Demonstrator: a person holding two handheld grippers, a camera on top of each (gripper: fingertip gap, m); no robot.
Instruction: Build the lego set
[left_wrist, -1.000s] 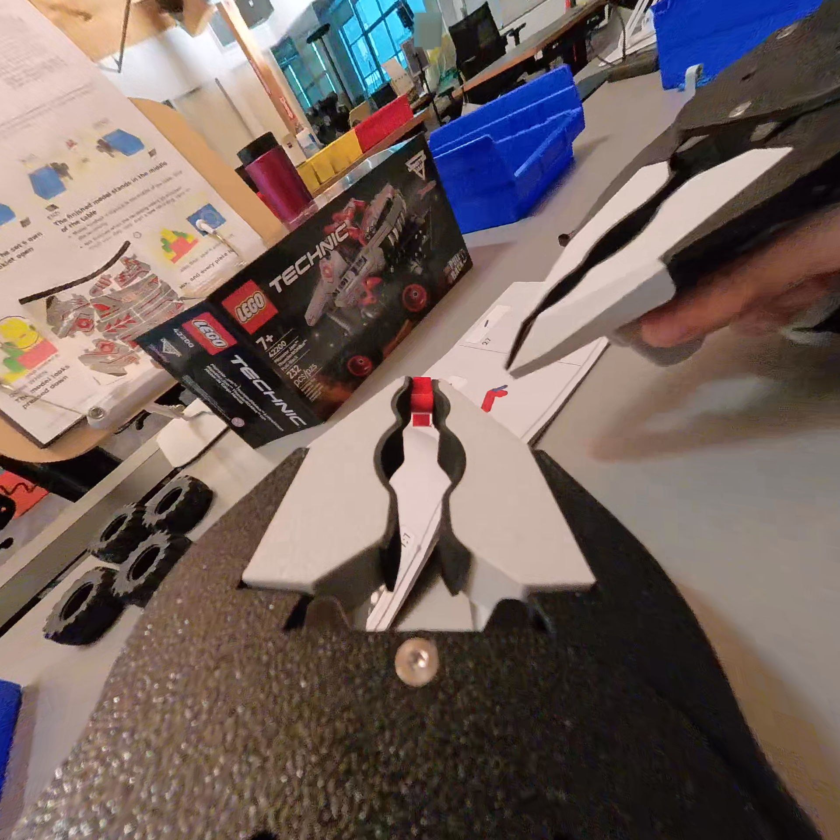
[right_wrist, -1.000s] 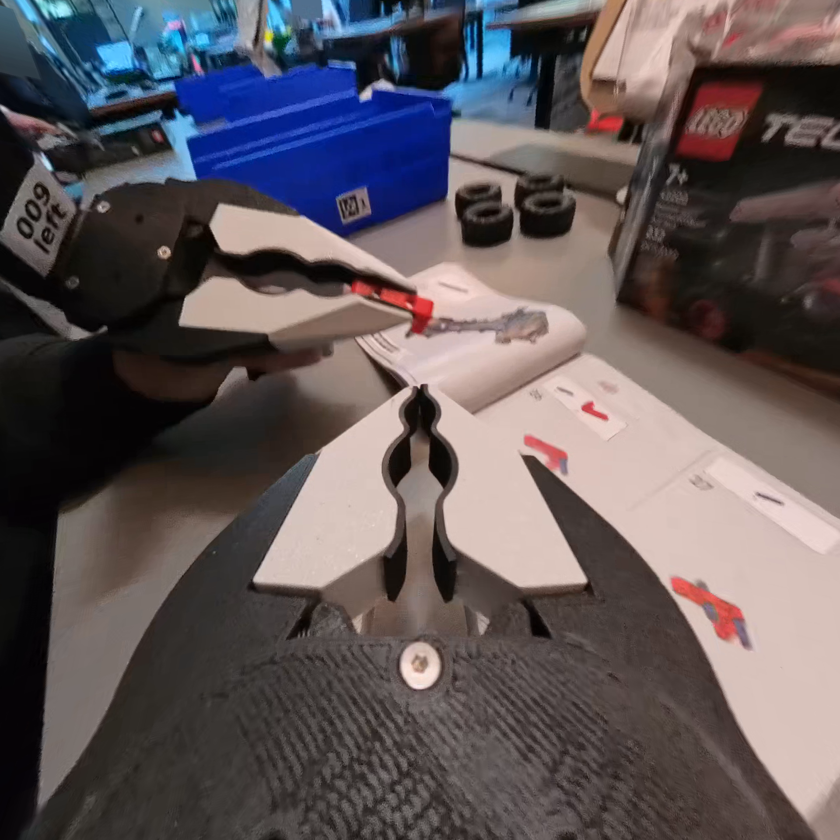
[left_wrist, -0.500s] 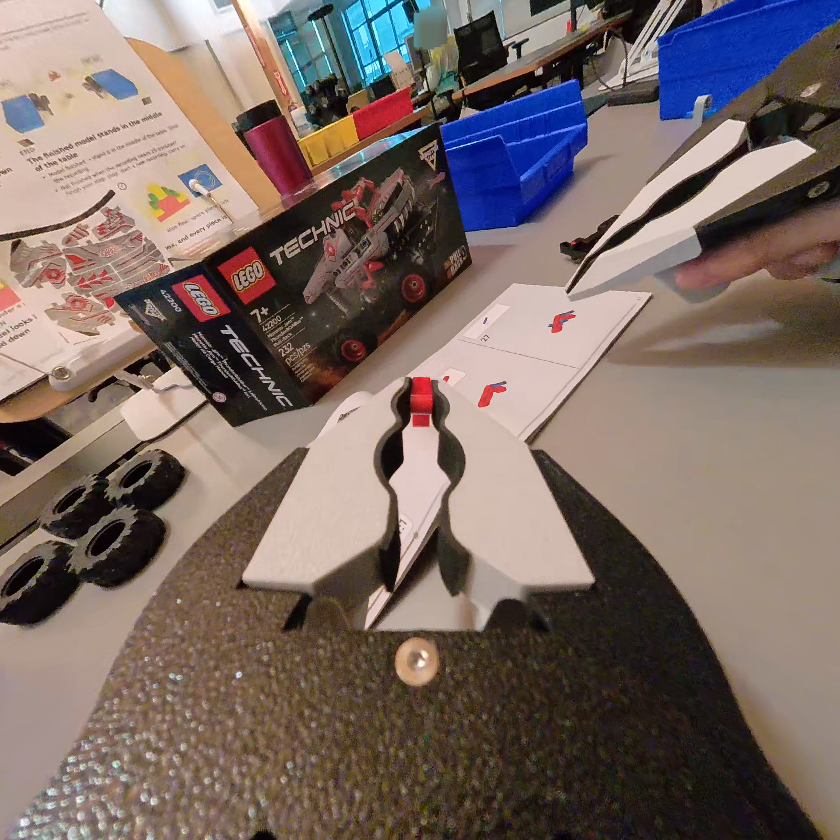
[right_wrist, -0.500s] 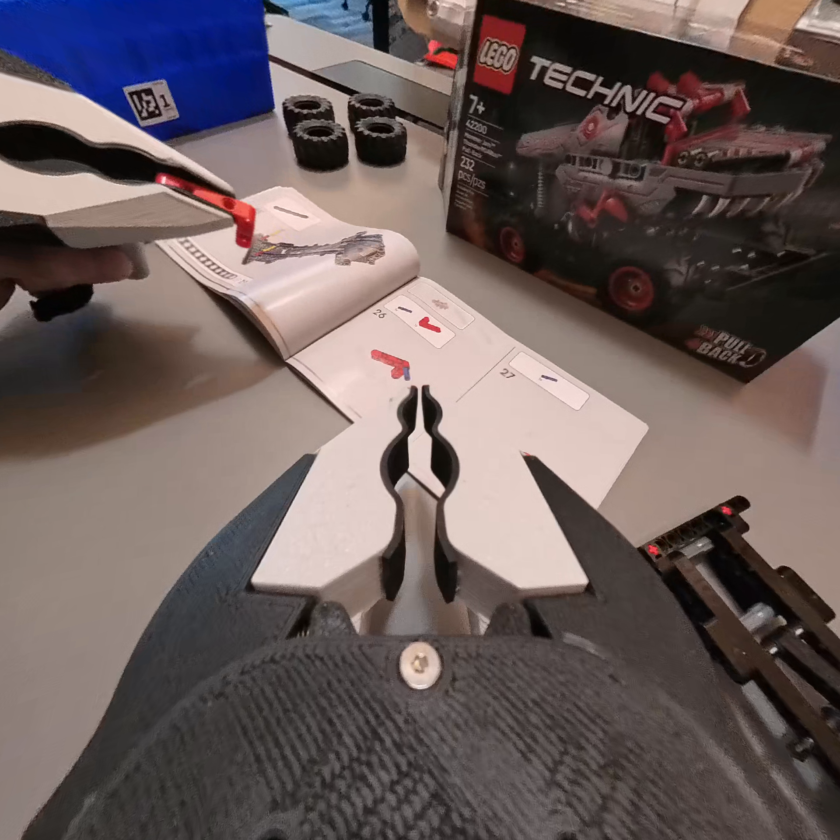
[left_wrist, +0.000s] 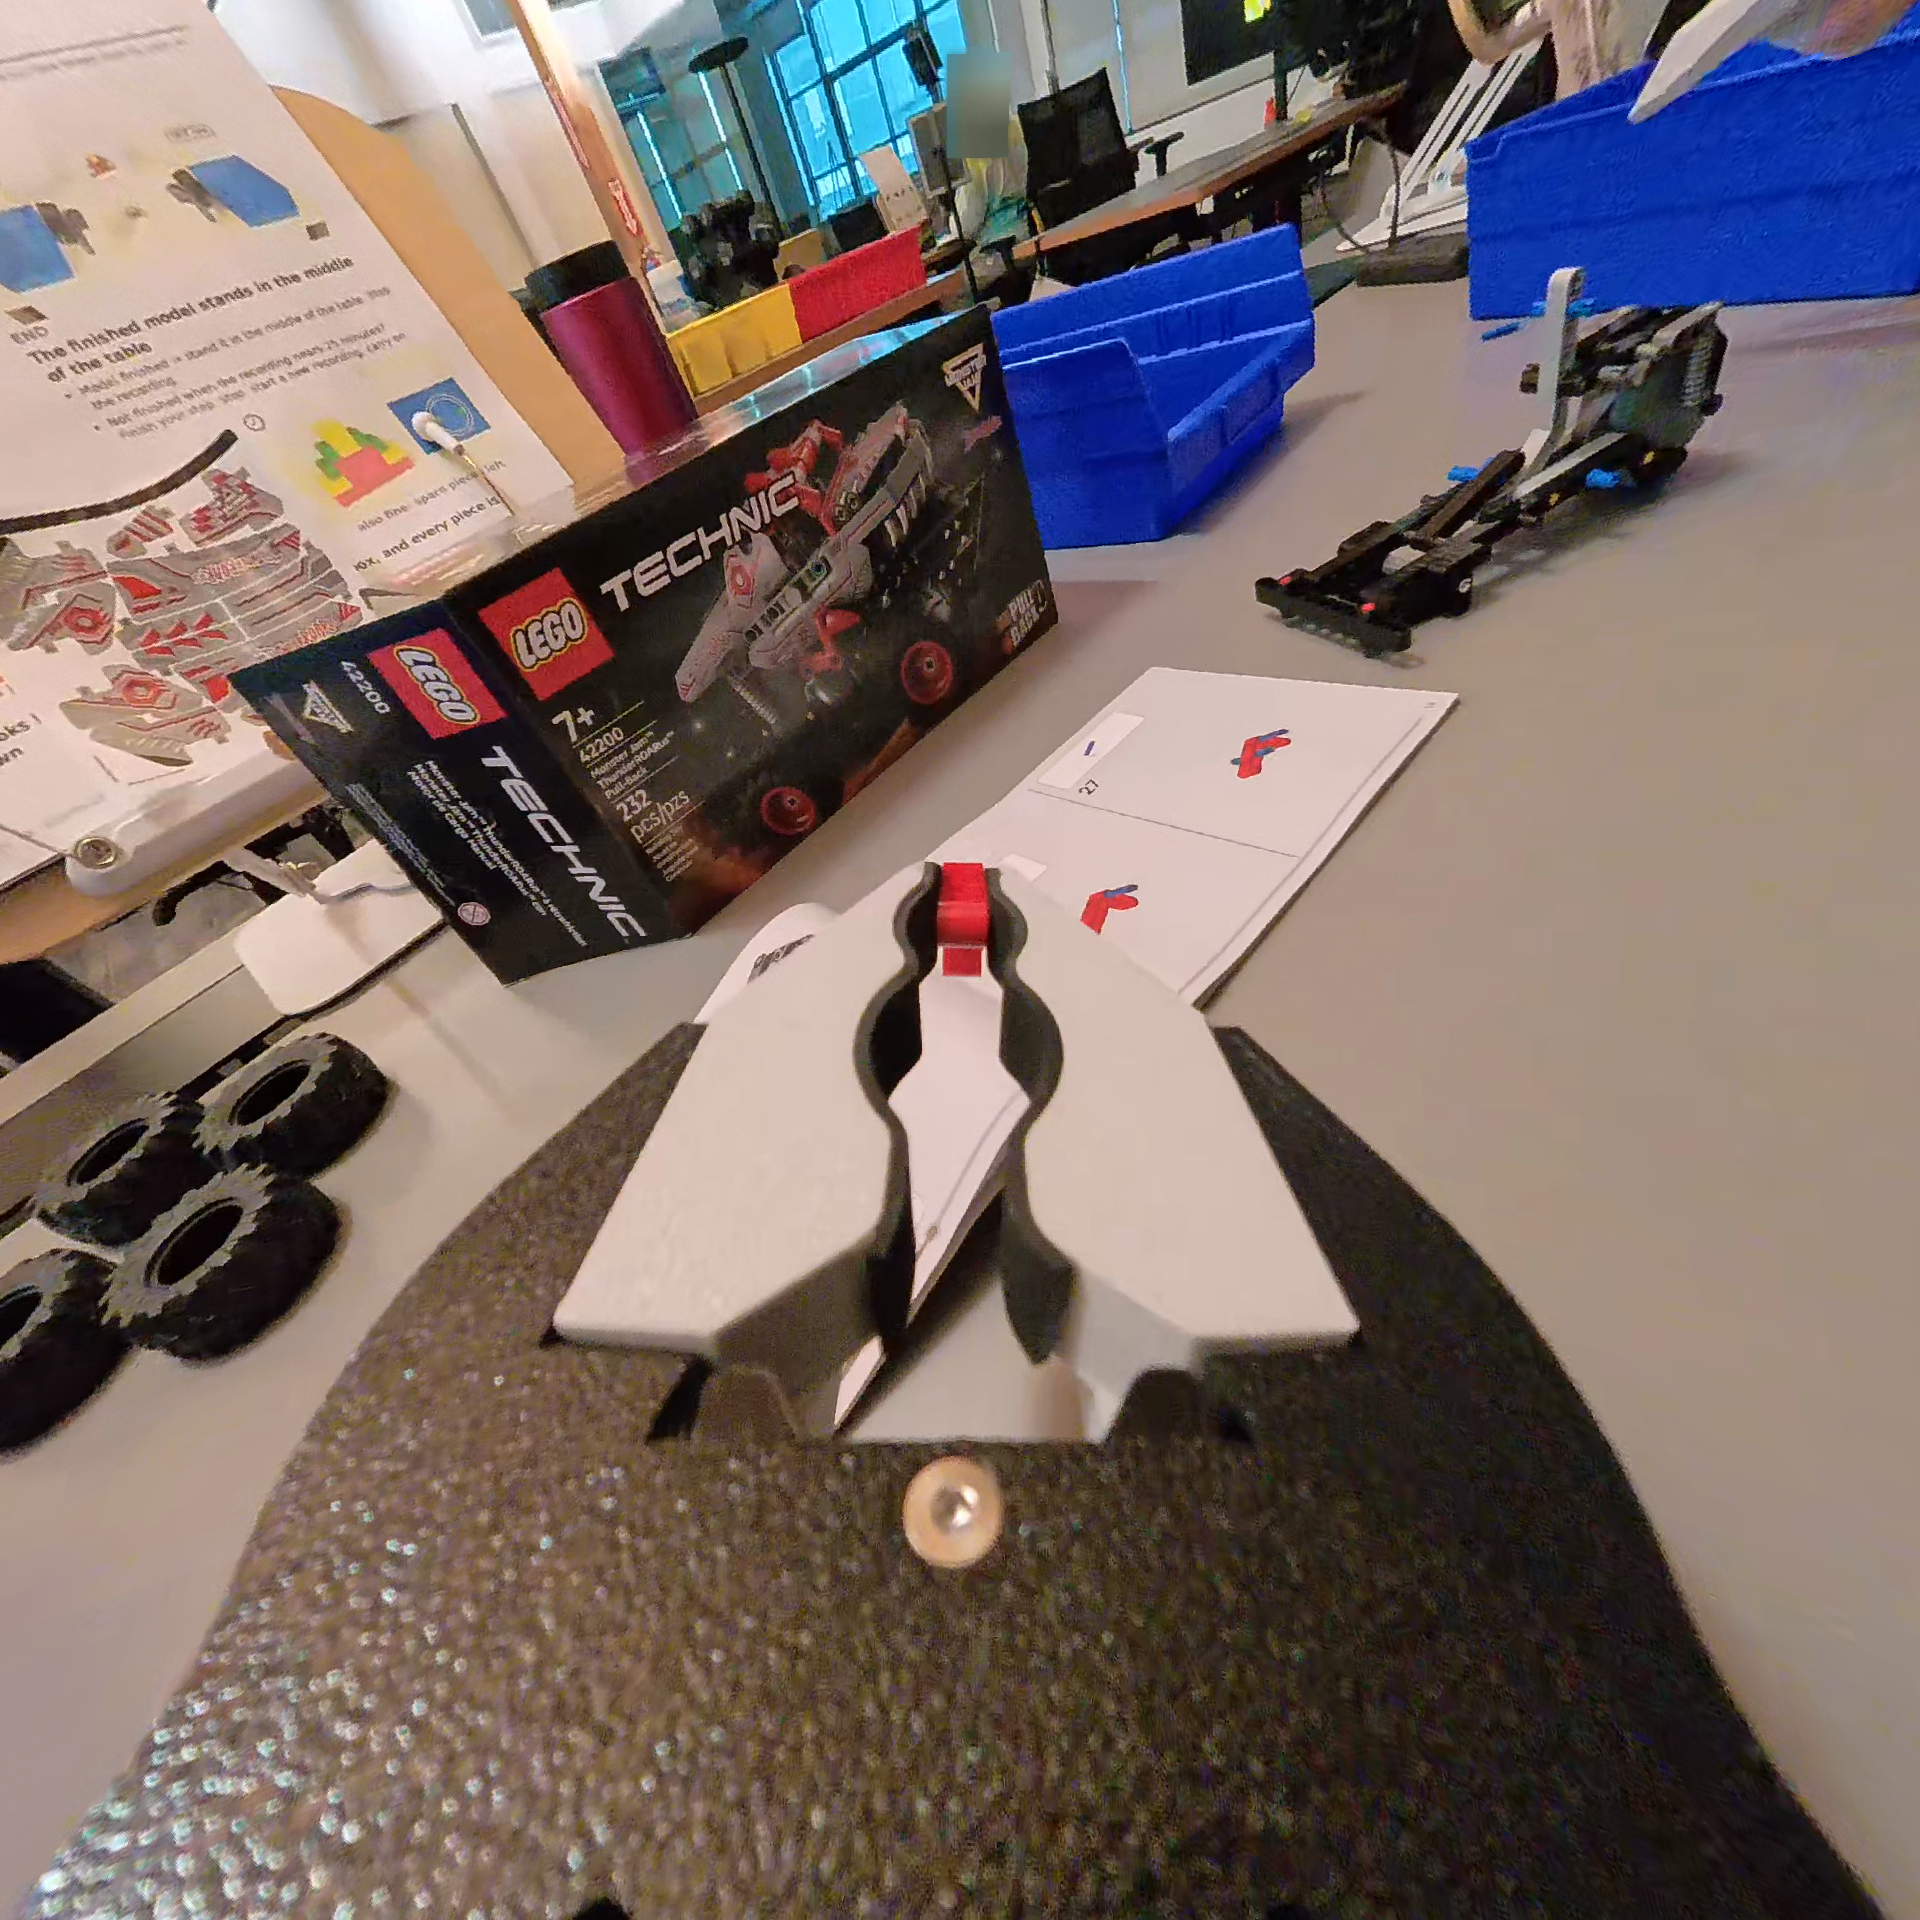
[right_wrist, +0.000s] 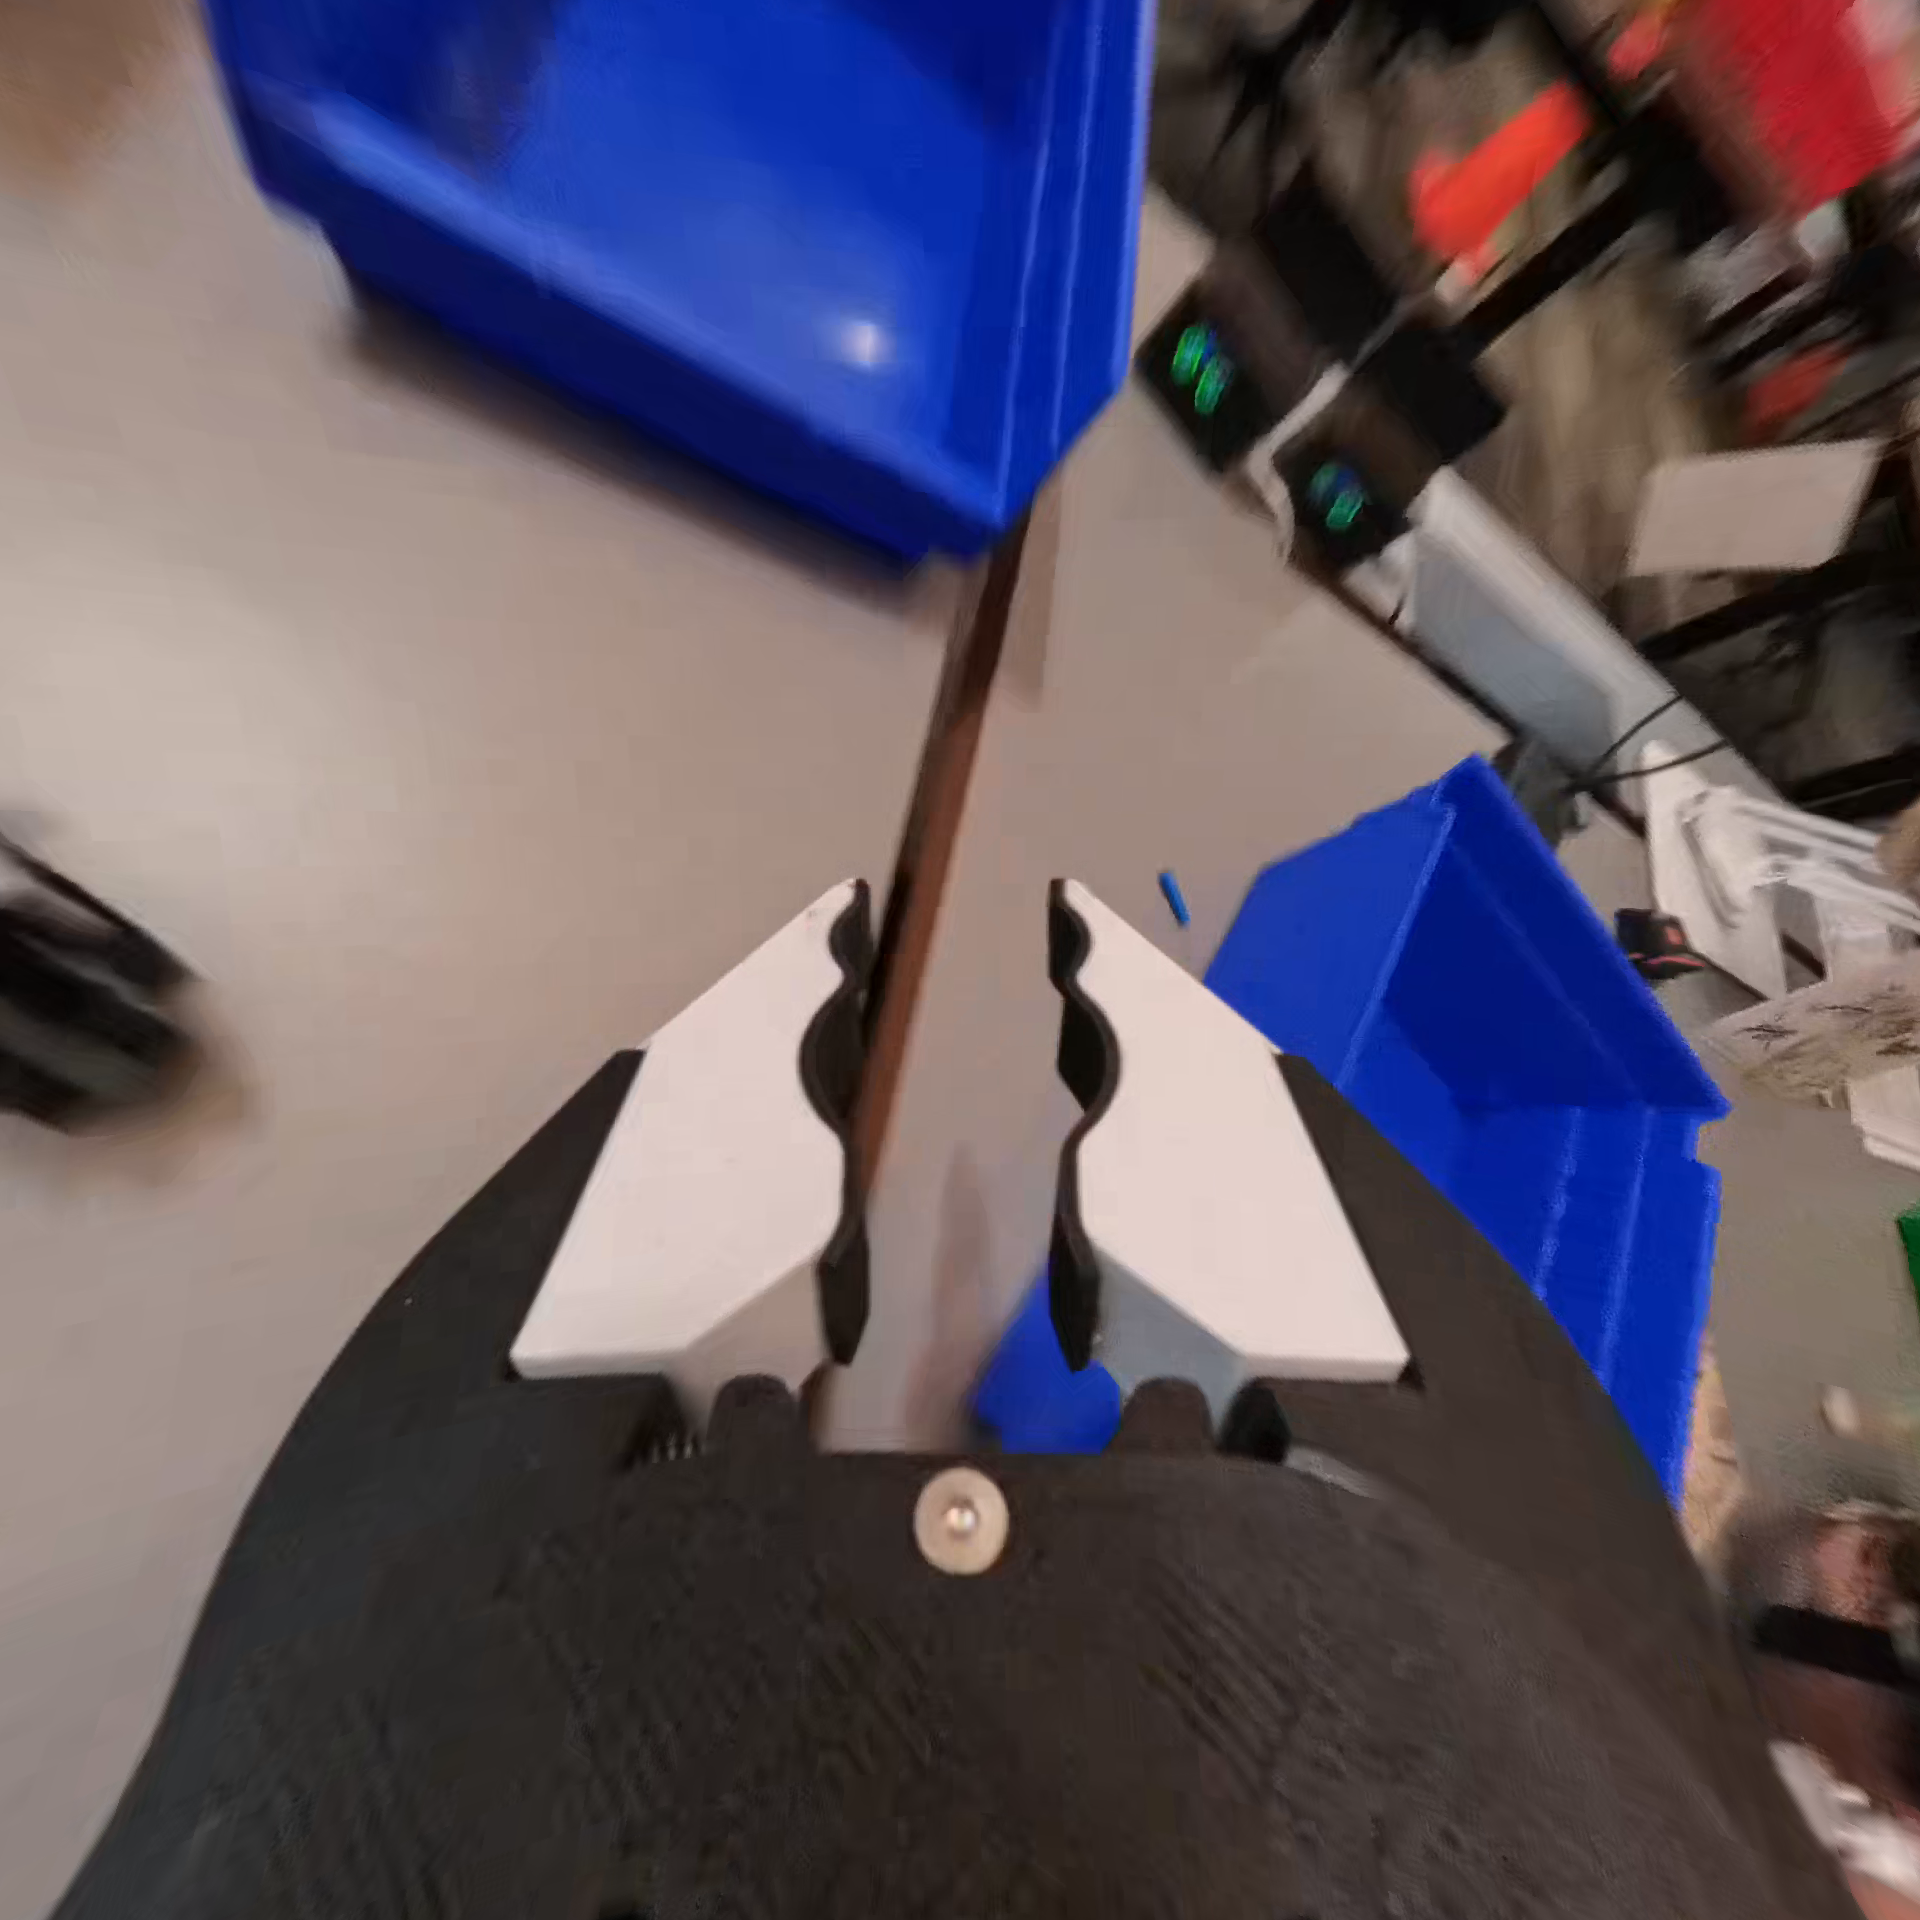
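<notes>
While the left gripper (left_wrist: 961, 904) held a small red piece (left_wrist: 960, 916) tight at its very tip, the right gripper (right_wrist: 954, 904) was wide open with nothing in it. The left one hung low over the grey worktop (left_wrist: 1558, 1039), just above the open booklet (left_wrist: 1226, 800). The half-built black model (left_wrist: 1496, 520) lay farther off on the worktop, near a blue bin (left_wrist: 1153, 384). The box (left_wrist: 707, 665) stood behind the booklet, and the black tires (left_wrist: 197, 1195) sat in a bunch off to the left.

It looked like the step was to find the next piece to go with the red one. The right wrist view was very blurry. It showed the open gripper up over the worktop edge, with a big blue bin (right_wrist: 727, 239) ahead and another blue bin (right_wrist: 1475, 1049) lower on the right. A tiny blue peg (right_wrist: 1172, 896) lay near that bin. The next move likely called for the right gripper to slow down, aim at one small piece and close gently on it, then carry it to the red piece.

Half a second before, the right gripper was nearly closed and pointed at the booklet and box. By this moment it had swung away to the bins and opened. Only its pale tip (left_wrist: 1745, 42) showed in the top corner of the left wrist view. The left gripper had barely moved and kept its red piece.
</notes>
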